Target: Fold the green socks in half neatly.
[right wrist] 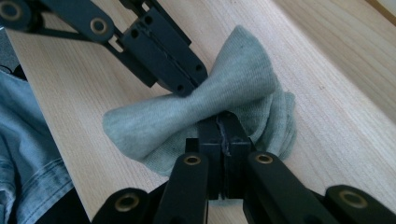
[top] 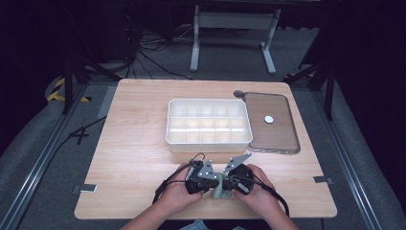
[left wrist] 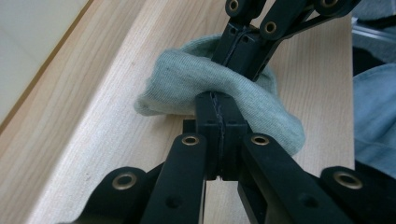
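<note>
A small grey-green sock (top: 219, 190) lies bunched on the wooden table near its front edge, between both hands. My left gripper (left wrist: 217, 100) is shut on the sock (left wrist: 177, 84), pinching the fabric at its middle from the near side. From the opposite side, the right gripper (left wrist: 237, 52) pinches the same fold. In the right gripper view, my right gripper (right wrist: 223, 122) is shut on the sock (right wrist: 233, 70), which flares out like a bow tie. There the left gripper (right wrist: 189, 83) bites it from across. In the high view the left gripper (top: 215, 183) and right gripper (top: 227, 184) meet tip to tip.
A white box (top: 209, 144) divided into several compartments stands mid-table, beyond the grippers. To its right lies a clear lid (top: 280, 136) with a small white disc (top: 269, 119) on it. A dark round piece (top: 238, 93) sits by the lid's far corner. Blue denim (right wrist: 23, 140) shows past the table's front edge.
</note>
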`<state>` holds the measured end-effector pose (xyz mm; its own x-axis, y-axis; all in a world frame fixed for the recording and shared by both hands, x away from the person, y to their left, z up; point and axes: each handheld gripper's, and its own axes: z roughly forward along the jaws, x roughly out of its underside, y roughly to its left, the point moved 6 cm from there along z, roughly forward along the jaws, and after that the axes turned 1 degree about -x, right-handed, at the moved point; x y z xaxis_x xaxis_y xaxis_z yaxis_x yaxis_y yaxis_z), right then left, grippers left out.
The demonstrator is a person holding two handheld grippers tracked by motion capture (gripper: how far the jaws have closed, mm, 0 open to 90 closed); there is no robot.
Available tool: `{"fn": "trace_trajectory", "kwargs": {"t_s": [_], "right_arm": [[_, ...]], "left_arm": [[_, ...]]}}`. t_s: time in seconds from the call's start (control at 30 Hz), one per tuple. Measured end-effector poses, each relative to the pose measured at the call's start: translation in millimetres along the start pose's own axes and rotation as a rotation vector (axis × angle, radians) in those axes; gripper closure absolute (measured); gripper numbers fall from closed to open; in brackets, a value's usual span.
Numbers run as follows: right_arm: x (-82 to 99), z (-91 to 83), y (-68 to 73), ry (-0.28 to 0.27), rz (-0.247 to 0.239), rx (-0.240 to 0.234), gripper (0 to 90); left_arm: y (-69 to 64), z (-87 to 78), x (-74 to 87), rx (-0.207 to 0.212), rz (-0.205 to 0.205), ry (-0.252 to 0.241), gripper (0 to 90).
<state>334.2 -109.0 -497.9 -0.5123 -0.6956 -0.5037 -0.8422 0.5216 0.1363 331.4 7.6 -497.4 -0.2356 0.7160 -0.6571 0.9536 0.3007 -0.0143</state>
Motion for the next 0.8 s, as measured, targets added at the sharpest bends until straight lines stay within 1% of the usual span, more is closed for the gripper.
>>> {"fn": "trace_trajectory", "kwargs": {"t_s": [0.07,0.1,0.13,0.2,0.27,0.33,0.37,0.4,0.43,0.47,0.5,0.53,0.57,0.6,0.63,0.67,0.7,0.73,0.77,0.8], "right_arm": [[-0.1,0.2,0.0,-0.004,0.006,-0.004,89.7],[0.0,0.5,-0.4,-0.009,0.012,-0.008,89.7],[-0.1,0.9,-0.9,-0.017,0.02,-0.019,89.7],[-0.1,1.1,-1.2,-0.02,0.028,-0.029,89.4],[-0.4,1.2,0.0,-0.02,0.021,-0.016,89.1],[-0.7,1.1,2.0,-0.018,0.006,-0.004,88.9],[-1.0,1.2,2.6,-0.017,0.006,-0.003,88.9],[-1.2,1.5,2.7,-0.019,0.007,-0.004,88.9],[-1.3,1.6,2.5,-0.022,0.008,-0.007,88.3],[-1.2,1.3,2.3,-0.023,0.007,-0.013,86.6],[-1.3,0.4,2.8,-0.028,0.011,-0.025,83.7],[-1.4,-1.1,3.0,-0.033,0.009,-0.033,83.2],[-1.4,-1.1,3.0,-0.033,0.009,-0.033,83.2],[-1.6,-5.0,2.7,-0.038,0.005,-0.029,83.1],[-2.2,-10.3,2.0,-0.048,0.003,-0.031,82.5],[-2.8,-15.6,0.7,-0.061,0.001,-0.036,82.4],[-2.9,-23.0,-2.1,-0.077,0.009,-0.035,82.6],[-1.8,-30.3,-6.5,-0.087,0.024,-0.03,83.0],[-1.8,-30.3,-6.5,-0.087,0.024,-0.03,83.0],[0.9,-36.3,-11.8,-0.091,0.038,-0.021,83.8]], "left_arm": [[1.1,-0.6,0.3,0.008,0.01,0.005,89.7],[1.6,-0.5,0.4,0.008,0.002,-0.001,89.3],[1.9,-0.5,0.6,0.003,-0.001,-0.001,88.7],[1.4,-0.7,1.1,-0.014,-0.004,0.014,88.8],[0.9,-0.8,1.6,-0.021,-0.007,0.029,89.6],[0.9,-1.3,2.0,-0.019,-0.017,0.032,89.7],[1.5,-2.1,2.8,-0.015,-0.015,0.04,89.7],[1.5,-1.7,2.8,-0.016,-0.021,0.03,89.7],[2.0,-2.3,3.2,-0.014,-0.02,0.036,89.8],[2.6,-2.7,4.3,-0.024,-0.038,0.045,89.9],[3.9,-3.3,5.8,-0.033,-0.044,0.067,90.0],[4.4,-3.5,6.8,-0.036,-0.053,0.069,90.0],[4.4,-3.5,6.8,-0.036,-0.053,0.069,90.0],[5.6,-3.9,7.7,-0.03,-0.045,0.072,90.0],[5.2,-3.9,8.3,-0.032,-0.061,0.071,90.0],[5.3,-4.0,8.3,-0.031,-0.06,0.068,90.0],[4.8,-4.0,8.0,-0.031,-0.063,0.062,90.0],[4.7,-4.7,7.9,-0.026,-0.057,0.068,90.0],[4.7,-4.7,7.9,-0.026,-0.057,0.068,90.0],[3.9,-4.2,7.5,-0.022,-0.058,0.061,90.0]]}}
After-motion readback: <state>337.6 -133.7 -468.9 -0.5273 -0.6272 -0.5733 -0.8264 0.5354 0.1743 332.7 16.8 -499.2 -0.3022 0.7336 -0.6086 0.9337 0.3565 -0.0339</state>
